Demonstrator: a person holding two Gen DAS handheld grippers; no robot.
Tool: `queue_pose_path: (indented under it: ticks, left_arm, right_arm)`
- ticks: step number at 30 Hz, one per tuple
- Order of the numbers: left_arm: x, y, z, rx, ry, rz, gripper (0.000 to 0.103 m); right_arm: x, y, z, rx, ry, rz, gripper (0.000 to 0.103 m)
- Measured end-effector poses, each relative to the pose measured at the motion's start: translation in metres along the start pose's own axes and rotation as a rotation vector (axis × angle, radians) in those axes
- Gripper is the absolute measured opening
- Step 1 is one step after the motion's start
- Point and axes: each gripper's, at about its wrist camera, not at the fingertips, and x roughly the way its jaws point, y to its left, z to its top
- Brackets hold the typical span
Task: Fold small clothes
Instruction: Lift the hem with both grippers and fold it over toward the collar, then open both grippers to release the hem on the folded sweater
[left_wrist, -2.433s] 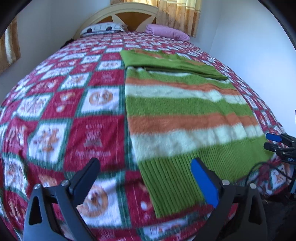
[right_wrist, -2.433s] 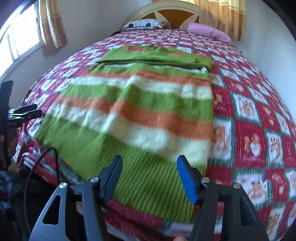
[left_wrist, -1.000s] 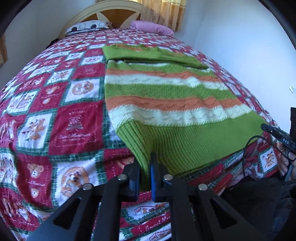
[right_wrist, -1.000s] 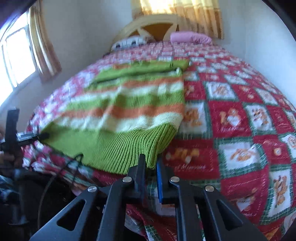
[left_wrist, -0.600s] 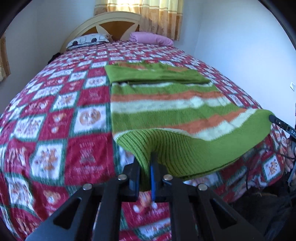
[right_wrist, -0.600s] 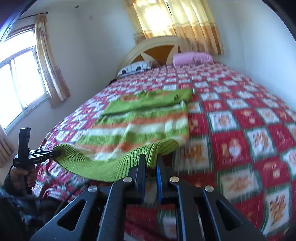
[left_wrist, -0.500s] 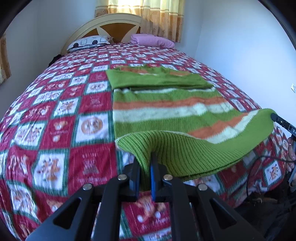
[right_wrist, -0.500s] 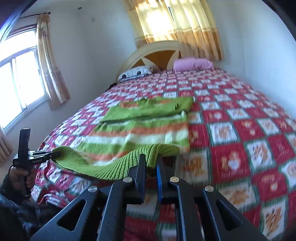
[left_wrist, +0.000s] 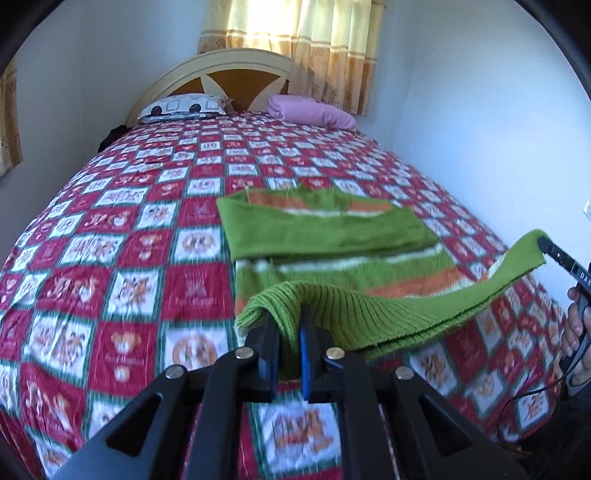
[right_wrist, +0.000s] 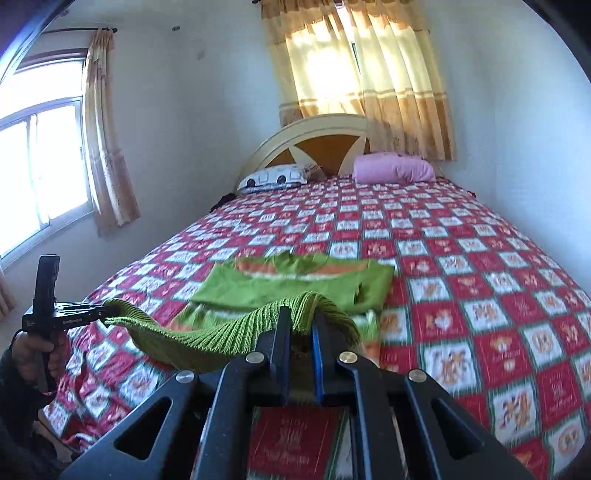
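A green sweater with orange and cream stripes (left_wrist: 332, 229) lies on the bed, its sleeves folded across the chest. My left gripper (left_wrist: 289, 325) is shut on the left corner of the ribbed hem (left_wrist: 369, 310) and holds it raised above the bed. My right gripper (right_wrist: 300, 325) is shut on the hem's other corner (right_wrist: 221, 332). The hem hangs stretched between them, above the sweater's lower body. In the left wrist view the right gripper (left_wrist: 545, 245) shows at the right edge; in the right wrist view the left gripper (right_wrist: 105, 314) shows at the left.
The bed has a red, white and green patterned cover (left_wrist: 110, 258). A printed pillow (left_wrist: 184, 107) and a pink pillow (left_wrist: 310, 110) lie by the headboard (left_wrist: 236, 74). A wall runs along the bed's right side, and a window (right_wrist: 40, 166) is at left.
Both grippers closed on the hem corners, then lifted the hem and carried it up the bed toward the sweater's top. Now the hem is higher and farther forward.
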Motion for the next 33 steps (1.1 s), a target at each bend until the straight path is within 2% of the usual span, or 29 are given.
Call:
queue_pose_path:
  ticks: [10, 18, 22, 28, 31, 33]
  left_arm:
    - [0.034, 0.012, 0.062, -0.014, -0.032, 0.017, 0.009]
    - [0.073, 0.017, 0.109, -0.012, -0.038, 0.05, 0.009]
    - [0.113, 0.022, 0.122, 0.0, 0.02, 0.069, 0.009]
    - [0.18, 0.022, 0.122, 0.038, 0.136, 0.11, 0.009]
    - [0.209, 0.024, 0.12, 0.042, 0.165, 0.166, 0.018]
    - [0.215, 0.029, 0.118, 0.024, 0.154, 0.197, 0.033]
  right_arm:
    - [0.048, -0.015, 0.045, -0.024, 0.008, -0.039, 0.009]
    - [0.105, -0.035, 0.076, -0.022, 0.051, -0.074, 0.009]
    - [0.144, -0.05, 0.081, -0.006, 0.108, -0.086, 0.009]
    - [0.219, -0.081, 0.069, 0.068, 0.233, -0.099, 0.009]
    - [0.259, -0.098, 0.058, 0.097, 0.315, -0.093, 0.009]
    - [0.275, -0.111, 0.052, 0.12, 0.337, -0.113, 0.012]
